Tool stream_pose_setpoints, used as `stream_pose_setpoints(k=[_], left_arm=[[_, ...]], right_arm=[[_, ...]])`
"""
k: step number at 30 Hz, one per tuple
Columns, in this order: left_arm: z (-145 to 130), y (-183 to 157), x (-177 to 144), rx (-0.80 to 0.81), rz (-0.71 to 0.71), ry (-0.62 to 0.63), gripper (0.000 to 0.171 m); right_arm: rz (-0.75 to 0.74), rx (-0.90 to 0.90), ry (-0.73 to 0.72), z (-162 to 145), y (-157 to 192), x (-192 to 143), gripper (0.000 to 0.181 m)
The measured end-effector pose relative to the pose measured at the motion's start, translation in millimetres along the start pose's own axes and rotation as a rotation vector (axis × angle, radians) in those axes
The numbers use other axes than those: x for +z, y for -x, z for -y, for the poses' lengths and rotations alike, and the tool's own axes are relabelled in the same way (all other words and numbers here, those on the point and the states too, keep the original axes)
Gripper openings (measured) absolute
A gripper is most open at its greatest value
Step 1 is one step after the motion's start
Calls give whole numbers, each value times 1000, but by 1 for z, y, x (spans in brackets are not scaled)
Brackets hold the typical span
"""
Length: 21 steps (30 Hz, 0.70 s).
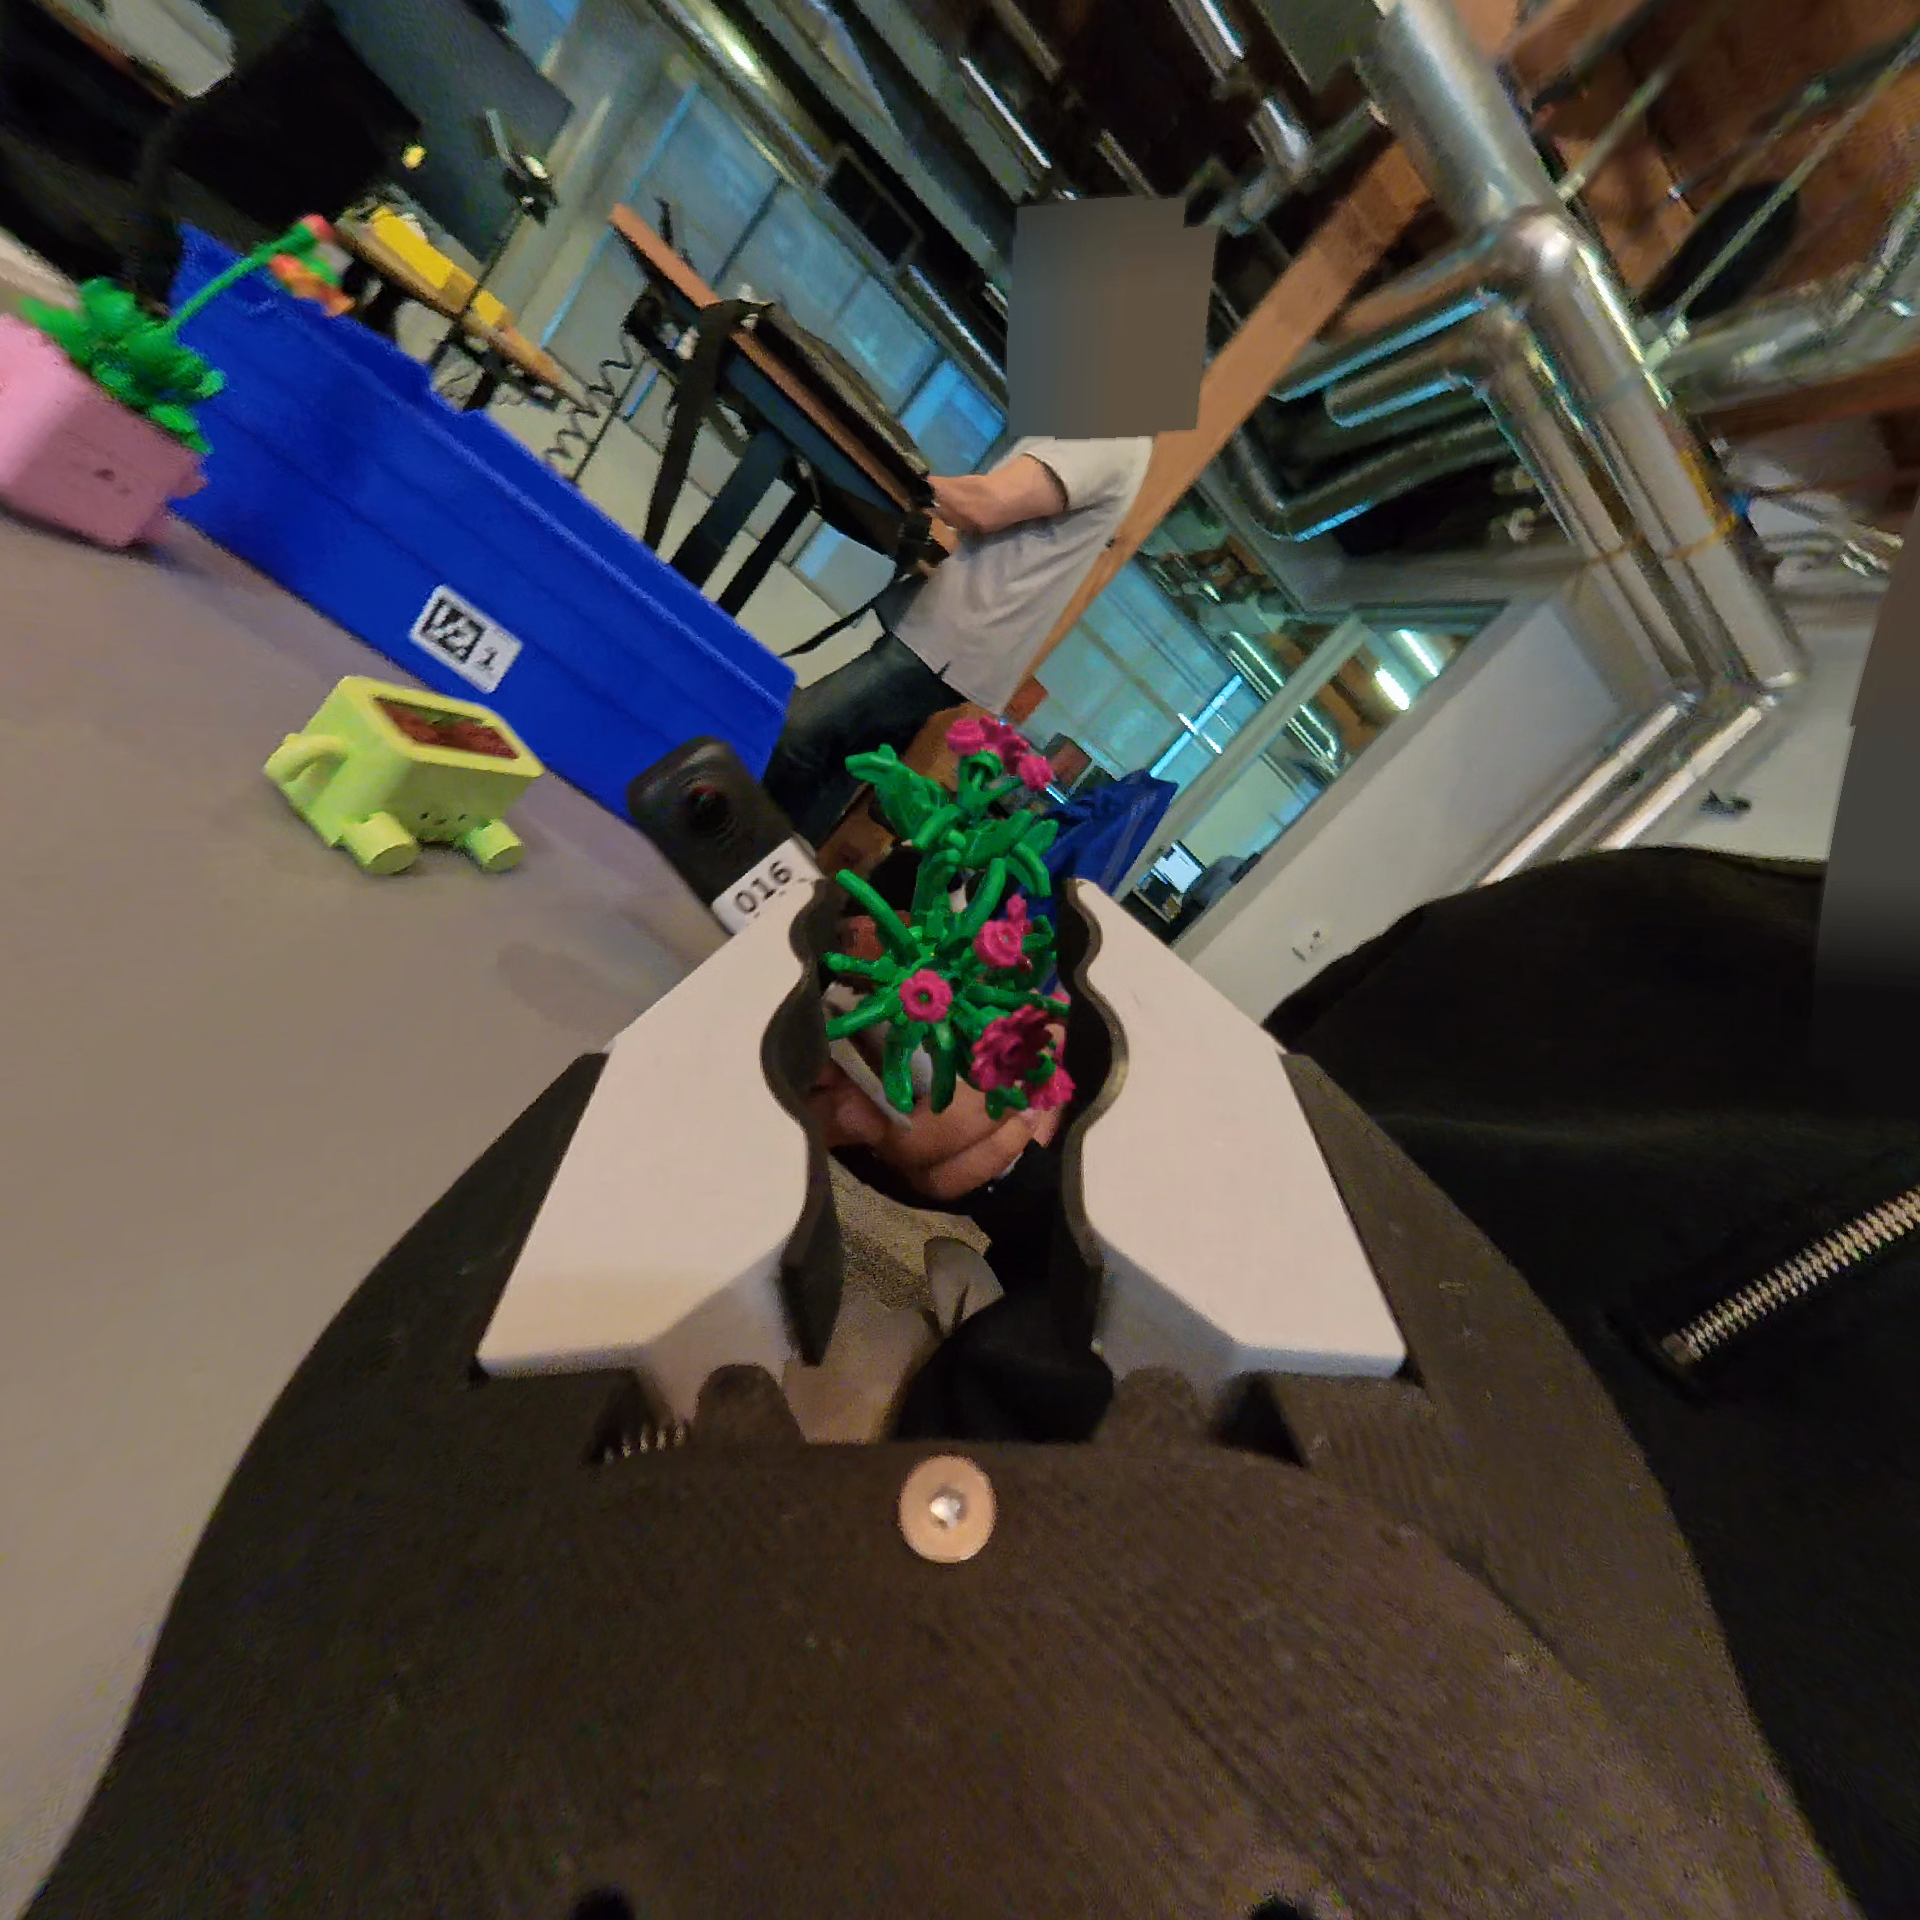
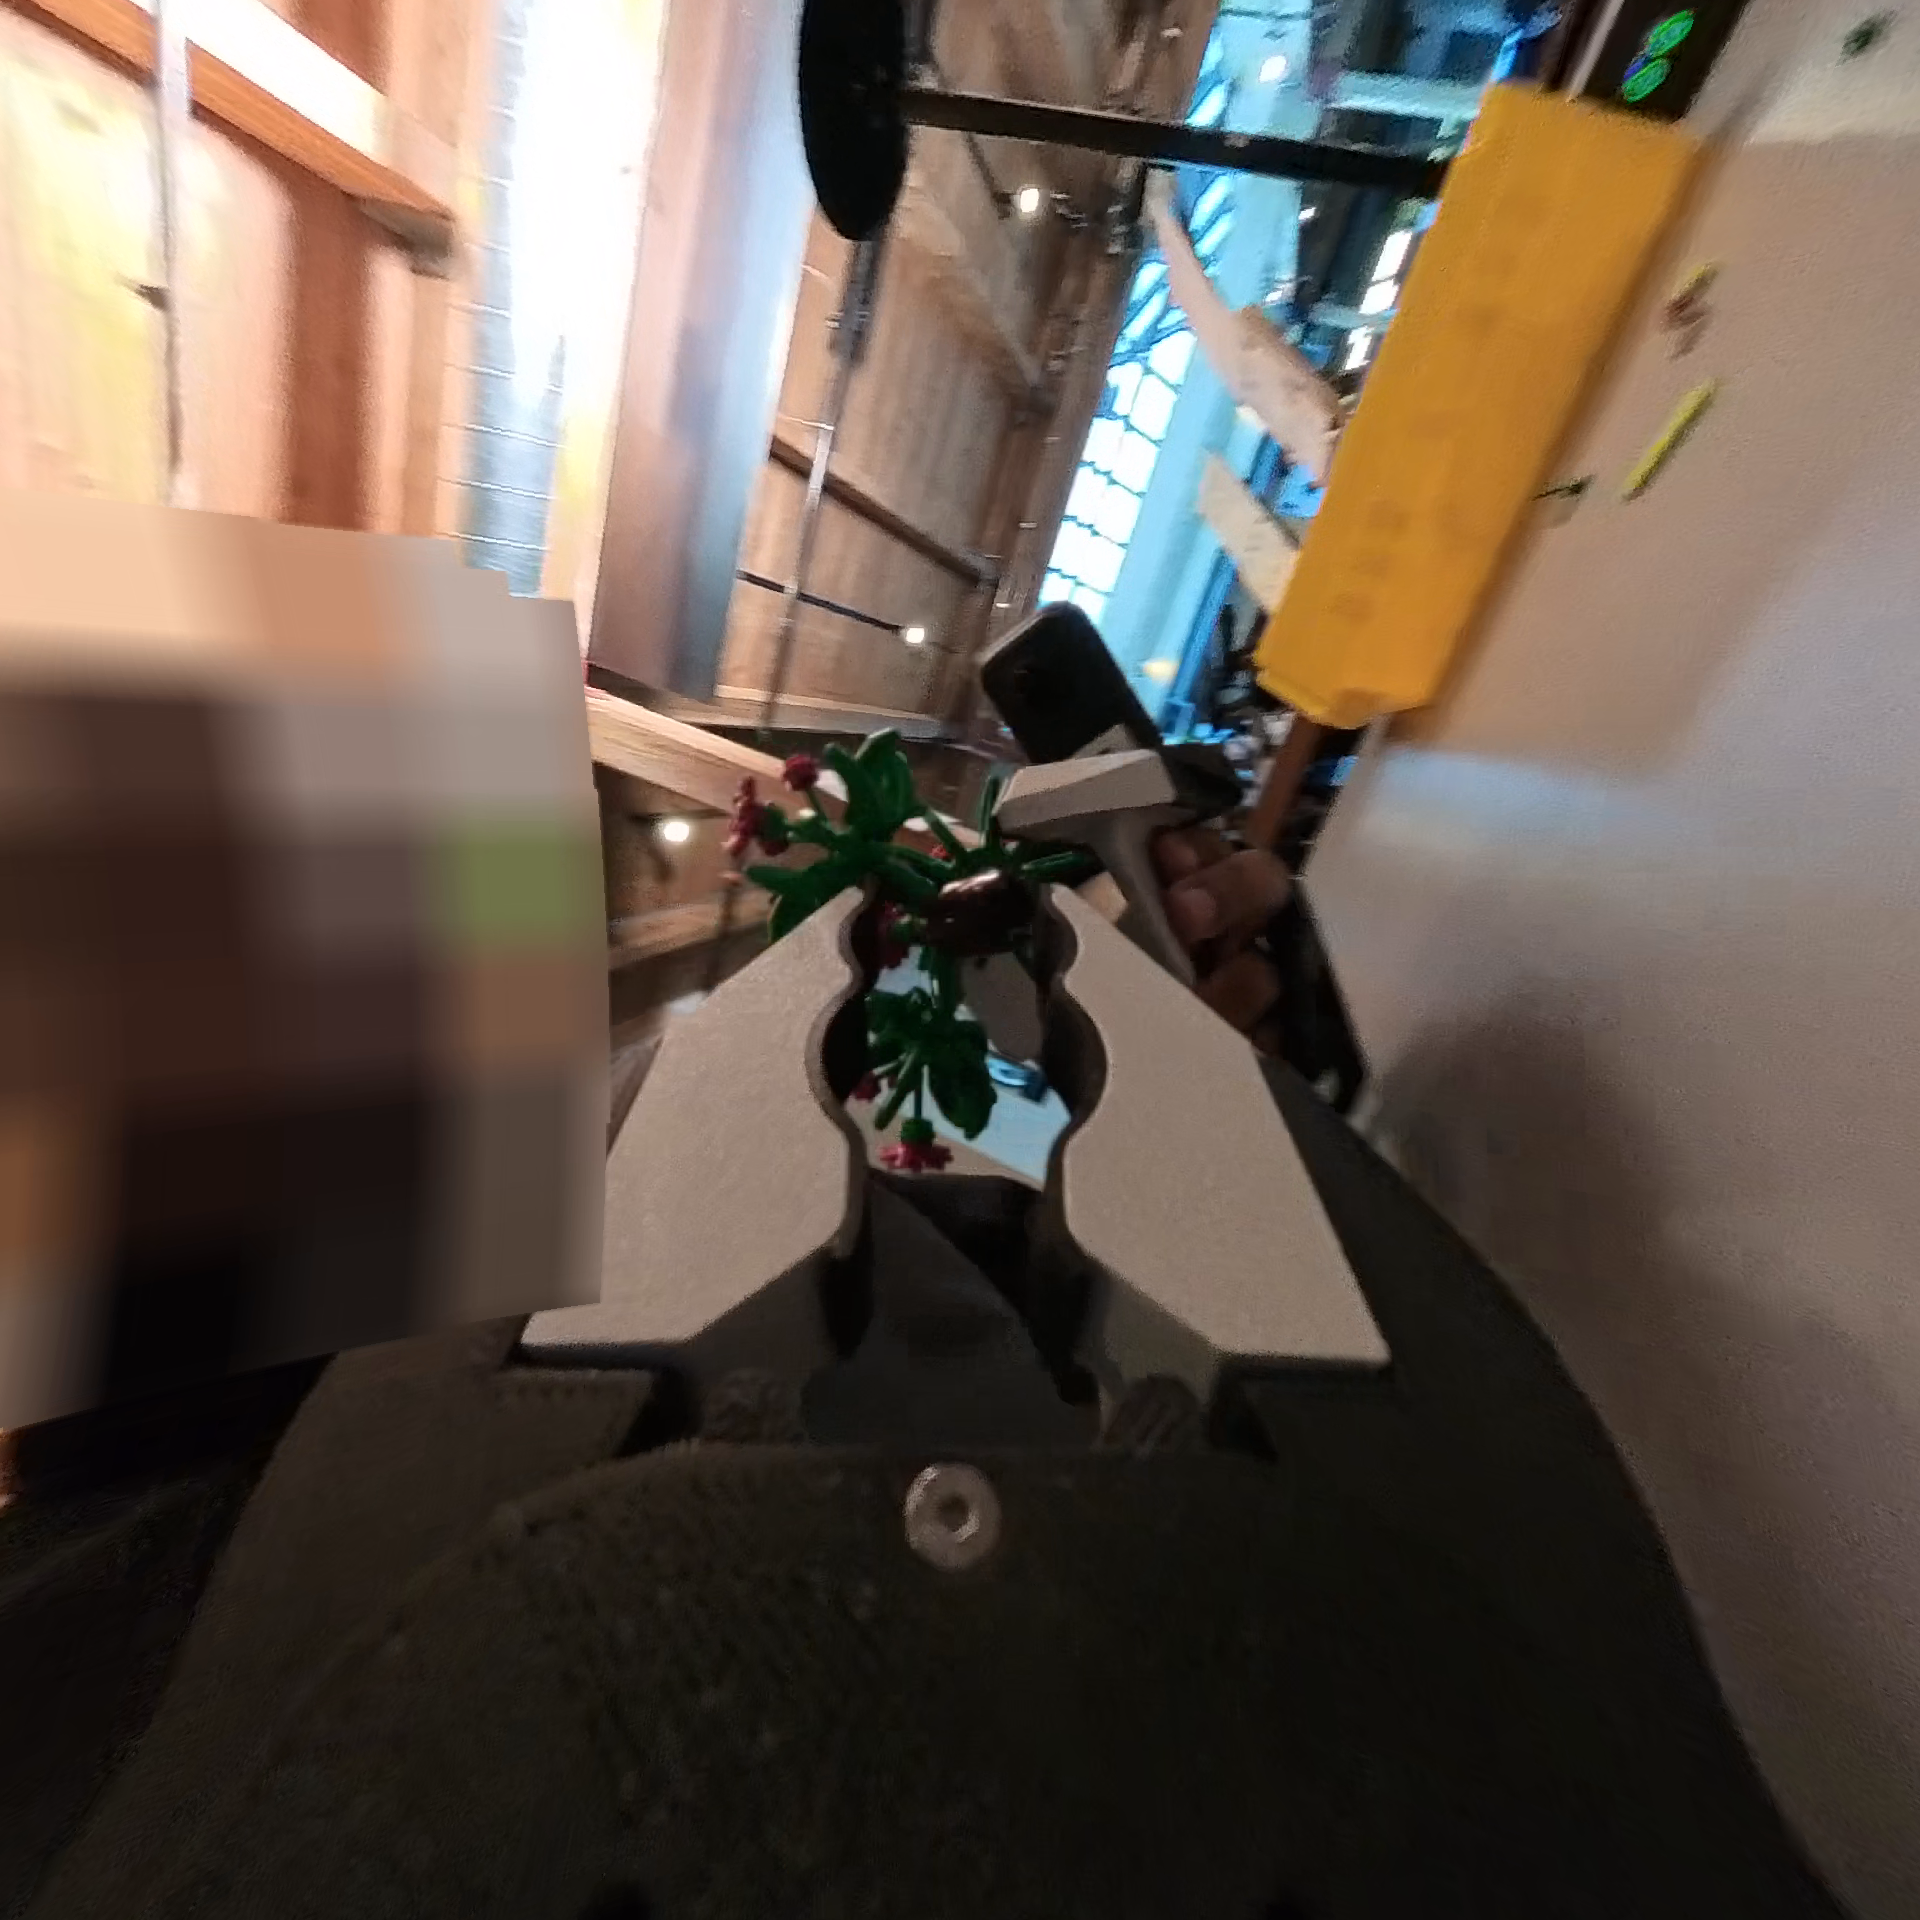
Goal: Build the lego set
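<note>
A lego plant with green leaves and magenta flowers is held in the air between both grippers. My left gripper has its jaws closed in on the leafy stems, which fill the gap between its tips. My right gripper faces it from the other side, and the plant's brown base sits between its tips. In the blurred right wrist view the plant sticks out past the tips and the left gripper shows just beyond it. A lime-green lego pot with a brown top stands on the grey table.
A pink lego pot with a green plant stands at the far left, beside a blue bin. A black camera stands at the table edge. A person stands behind. A dark jacket is at right. A yellow object lies on the table.
</note>
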<state>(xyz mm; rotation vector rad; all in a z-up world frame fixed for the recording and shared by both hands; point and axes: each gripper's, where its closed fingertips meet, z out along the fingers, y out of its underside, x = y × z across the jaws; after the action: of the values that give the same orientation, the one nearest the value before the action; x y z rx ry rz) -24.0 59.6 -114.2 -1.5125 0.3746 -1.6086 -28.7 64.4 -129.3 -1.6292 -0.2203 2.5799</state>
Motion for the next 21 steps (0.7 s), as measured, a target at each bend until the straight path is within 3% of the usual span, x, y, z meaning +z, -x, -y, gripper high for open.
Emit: stream_pose_setpoints(k=[1,5,15,21], left_arm=[[-1,7,-1,-23,25,-1,38],[-12,34,-5,-90,134,21,38],[-28,72,-15,-301,277,-5,31],[-31,91,-18,-346,370,34,33]], right_arm=[[-37,-29,4,2,-4,-3,30],[-194,-112,37,6,-26,-13,32],[-622,-287,318,-4,-75,-46,41],[-708,-322,385,-1,-87,-53,41]])
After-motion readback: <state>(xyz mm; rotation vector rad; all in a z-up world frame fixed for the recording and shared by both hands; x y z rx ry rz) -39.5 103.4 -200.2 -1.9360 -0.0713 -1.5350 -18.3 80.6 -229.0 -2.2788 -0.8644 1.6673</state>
